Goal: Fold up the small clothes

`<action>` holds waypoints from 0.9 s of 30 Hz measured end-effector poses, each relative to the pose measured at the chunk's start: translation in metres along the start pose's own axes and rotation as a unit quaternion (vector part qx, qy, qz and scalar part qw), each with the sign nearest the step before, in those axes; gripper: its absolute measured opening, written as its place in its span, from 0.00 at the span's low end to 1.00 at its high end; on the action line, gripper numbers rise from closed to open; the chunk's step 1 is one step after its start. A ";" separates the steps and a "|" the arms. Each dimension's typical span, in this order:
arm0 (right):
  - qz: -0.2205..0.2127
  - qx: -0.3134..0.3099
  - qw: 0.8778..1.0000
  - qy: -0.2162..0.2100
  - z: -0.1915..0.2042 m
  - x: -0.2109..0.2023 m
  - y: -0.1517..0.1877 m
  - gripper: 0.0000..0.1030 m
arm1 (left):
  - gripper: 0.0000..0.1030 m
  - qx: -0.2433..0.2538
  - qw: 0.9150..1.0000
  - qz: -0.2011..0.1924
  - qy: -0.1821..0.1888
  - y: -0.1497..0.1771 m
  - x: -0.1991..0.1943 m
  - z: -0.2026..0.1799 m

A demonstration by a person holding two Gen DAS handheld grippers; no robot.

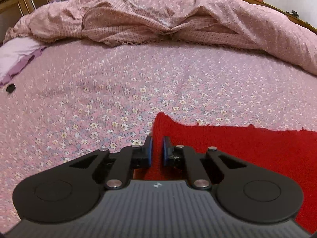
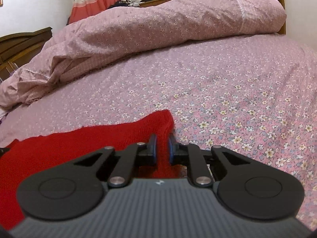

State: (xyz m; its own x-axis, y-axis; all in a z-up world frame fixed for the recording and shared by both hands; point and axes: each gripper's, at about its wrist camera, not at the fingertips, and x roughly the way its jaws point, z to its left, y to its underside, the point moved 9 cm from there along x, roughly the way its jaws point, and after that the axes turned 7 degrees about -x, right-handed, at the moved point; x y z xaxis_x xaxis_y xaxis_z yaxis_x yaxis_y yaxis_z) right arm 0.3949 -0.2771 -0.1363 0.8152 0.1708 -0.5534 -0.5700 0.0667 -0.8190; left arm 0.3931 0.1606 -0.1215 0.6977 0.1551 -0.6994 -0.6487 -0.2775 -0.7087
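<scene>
A red knitted garment (image 1: 247, 144) lies on the flowered pink bedsheet (image 1: 138, 83). My left gripper (image 1: 157, 148) is shut on its left corner, which sticks up between the blue pads. In the right wrist view the same red garment (image 2: 69, 144) stretches to the left. My right gripper (image 2: 162, 148) is shut on its right corner, with red cloth pinched between the pads. The cloth spans between the two grippers, low over the bed.
A crumpled pink duvet (image 1: 158, 15) is heaped along the far side of the bed and shows in the right wrist view too (image 2: 158, 23). A purple and white cloth (image 1: 17, 57) and a small black object (image 1: 10, 88) lie at the far left. Wooden furniture (image 2: 17, 43) stands behind.
</scene>
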 end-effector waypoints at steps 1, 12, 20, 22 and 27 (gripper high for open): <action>0.001 0.003 1.000 -0.002 0.000 -0.003 -0.002 0.18 | 0.13 0.003 1.000 0.000 -0.002 -0.001 -0.005 -0.001; -0.023 -0.004 1.000 -0.020 0.024 -0.067 -0.017 0.36 | 0.56 0.030 0.999 -0.009 0.020 -0.004 -0.086 -0.018; -0.009 -0.016 0.999 -0.038 0.051 -0.105 0.010 0.36 | 0.59 0.031 0.999 0.008 0.043 0.032 -0.126 -0.028; -0.007 -0.020 0.999 -0.033 0.056 -0.111 0.018 0.36 | 0.59 0.016 0.999 0.015 0.050 0.045 -0.131 -0.027; 0.008 -0.027 0.999 -0.020 0.060 -0.117 0.037 0.36 | 0.59 0.015 0.997 0.047 0.053 0.080 -0.127 -0.022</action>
State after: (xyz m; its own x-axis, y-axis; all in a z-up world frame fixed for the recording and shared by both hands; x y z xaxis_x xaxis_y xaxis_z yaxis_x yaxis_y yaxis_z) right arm 0.2724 -0.2360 -0.0930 0.8009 0.2098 -0.5609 -0.5755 0.0109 -0.8177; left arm 0.2598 0.0982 -0.0872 0.6602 0.0283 -0.7506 -0.7206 -0.2582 -0.6435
